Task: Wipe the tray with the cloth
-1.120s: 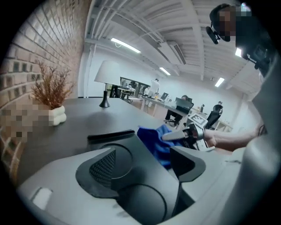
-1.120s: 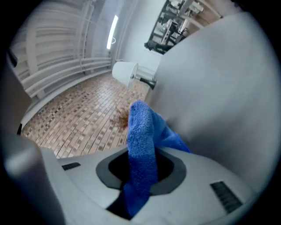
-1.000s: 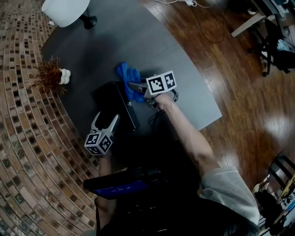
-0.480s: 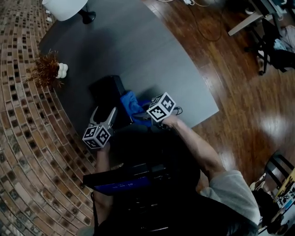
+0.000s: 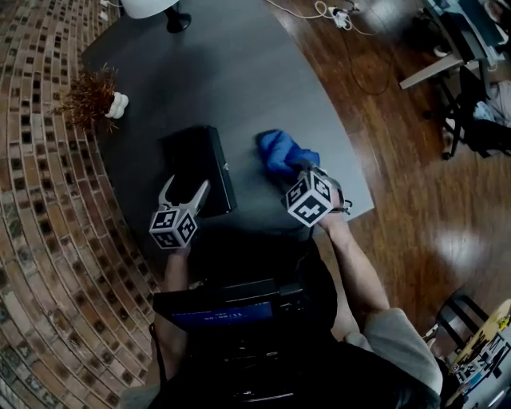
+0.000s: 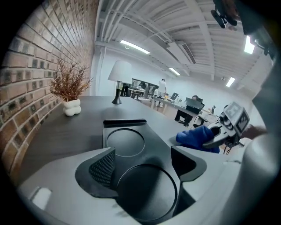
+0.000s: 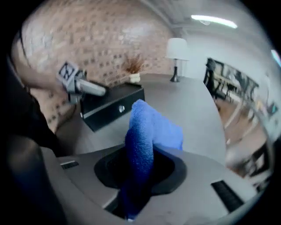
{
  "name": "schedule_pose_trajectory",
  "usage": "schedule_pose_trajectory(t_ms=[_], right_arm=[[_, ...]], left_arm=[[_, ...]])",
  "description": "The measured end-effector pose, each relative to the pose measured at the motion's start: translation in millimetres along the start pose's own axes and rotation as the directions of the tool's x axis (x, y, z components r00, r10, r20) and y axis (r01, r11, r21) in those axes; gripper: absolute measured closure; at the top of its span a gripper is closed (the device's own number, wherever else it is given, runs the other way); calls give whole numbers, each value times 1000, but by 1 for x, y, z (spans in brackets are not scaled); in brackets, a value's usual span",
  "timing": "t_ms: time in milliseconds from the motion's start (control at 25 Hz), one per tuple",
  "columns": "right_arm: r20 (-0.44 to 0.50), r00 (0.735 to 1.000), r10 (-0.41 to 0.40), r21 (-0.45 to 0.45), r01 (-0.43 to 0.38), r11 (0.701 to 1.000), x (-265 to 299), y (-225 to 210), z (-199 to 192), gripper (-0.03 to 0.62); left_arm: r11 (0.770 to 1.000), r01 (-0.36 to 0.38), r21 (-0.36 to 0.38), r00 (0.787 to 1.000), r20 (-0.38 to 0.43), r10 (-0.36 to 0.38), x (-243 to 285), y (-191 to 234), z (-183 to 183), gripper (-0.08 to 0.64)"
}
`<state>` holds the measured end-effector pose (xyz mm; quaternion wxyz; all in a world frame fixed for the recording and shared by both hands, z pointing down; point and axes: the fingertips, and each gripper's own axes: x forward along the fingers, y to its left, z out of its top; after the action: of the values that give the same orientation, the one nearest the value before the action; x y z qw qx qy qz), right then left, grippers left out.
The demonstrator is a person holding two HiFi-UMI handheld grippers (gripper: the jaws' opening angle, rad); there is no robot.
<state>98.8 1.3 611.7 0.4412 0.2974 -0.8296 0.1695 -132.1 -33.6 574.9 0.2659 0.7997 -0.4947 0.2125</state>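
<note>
The black tray [image 5: 196, 164] with two round recesses lies on the dark table, and its near end sits under my left gripper [image 5: 185, 185]. In the left gripper view those jaws [image 6: 142, 160] stand open over the tray [image 6: 125, 140] with no pad touching it. The blue cloth [image 5: 281, 152] rests on the table to the right of the tray, clear of it. My right gripper [image 5: 300, 166] pinches its near edge. Seen from the right gripper [image 7: 140, 169], a fold of cloth [image 7: 145, 127] stands between the jaws, which have just been opening slightly.
A dried plant in a white vase [image 5: 94, 100] stands at the table's left edge and a lamp base [image 5: 177, 20] at the far end. The table's curved right edge [image 5: 351, 172] runs close to the right gripper, with wood floor and cables beyond.
The right gripper has swept the cloth from the tray's far right side across its near end and out to the right onto the table. The left gripper has stayed at the tray's near end.
</note>
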Motion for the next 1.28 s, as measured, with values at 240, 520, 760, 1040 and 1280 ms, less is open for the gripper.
schedule_pose_trajectory(t_ms=[240,520,760,1040,1280], right_arm=[[-127,989,-76,-278,38,960,-1,22,-34,170],[251,968,0,-386,100,917,-47,40,94,405],[-57,990,127,-642,-134,755,92,78,106,475],[-115,987,112,-764,-160,625,92,81,103,508],[-143,990,-16,-774,-102,625,65,32,62,508]], left_arm=[[1000,3,-5,1000,20,-3,0,-1,1,167],[1000,10,13,999,53,-10,-2,0,2,167],[999,22,39,999,29,-24,-1,-6,-3,167],[934,68,351,995,-89,-39,-2,-31,-19,191],[927,96,362,991,-121,-55,-2,-36,-21,213]])
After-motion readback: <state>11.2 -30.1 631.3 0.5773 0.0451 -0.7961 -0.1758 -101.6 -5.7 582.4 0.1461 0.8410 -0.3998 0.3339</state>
